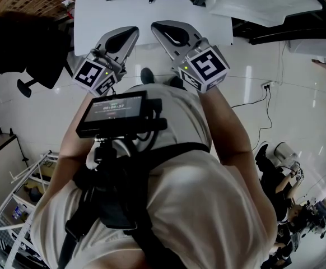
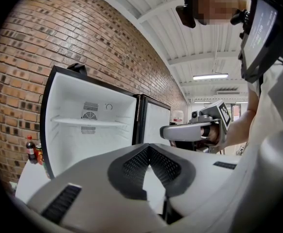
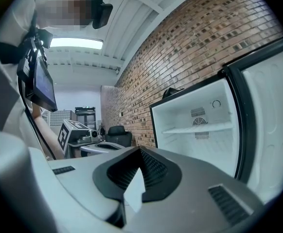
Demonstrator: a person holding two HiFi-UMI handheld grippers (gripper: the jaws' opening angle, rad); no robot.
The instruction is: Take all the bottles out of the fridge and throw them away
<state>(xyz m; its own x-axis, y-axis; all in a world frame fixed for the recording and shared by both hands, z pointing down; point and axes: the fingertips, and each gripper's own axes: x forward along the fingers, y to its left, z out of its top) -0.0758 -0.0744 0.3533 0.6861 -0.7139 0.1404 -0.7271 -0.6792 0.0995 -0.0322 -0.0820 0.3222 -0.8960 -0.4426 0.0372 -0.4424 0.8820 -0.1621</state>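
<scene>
1. Well, both pairs of my jaws are pressed together with nothing between them. The left gripper [image 2: 149, 152] and the right gripper [image 3: 140, 152] hang side by side, pointing roughly level at the fridge [image 2: 90, 130].
2. The fridge stands open at twelve o'clock. The part I can see holds one bare shelf [image 2: 90, 122] and no bottle; its lower part is hidden behind my own jaws.
3. The only bottles [image 2: 30, 149] I find stand outside it, at nine o'clock in the left gripper view. They are just beside the fridge's left edge, against the brick wall [image 2: 59, 42] and above a white surface [image 2: 27, 183].
4. They stand upright, long axis vertical. One is dark with a red cap; the other is too small to make out.
5. I judge the left gripper the nearer one. It would need to swing toward nine o'clock, open its jaws, and close across a bottle's body from the side.
6. I cannot tell whether more bottles sit lower in the fridge.
</scene>
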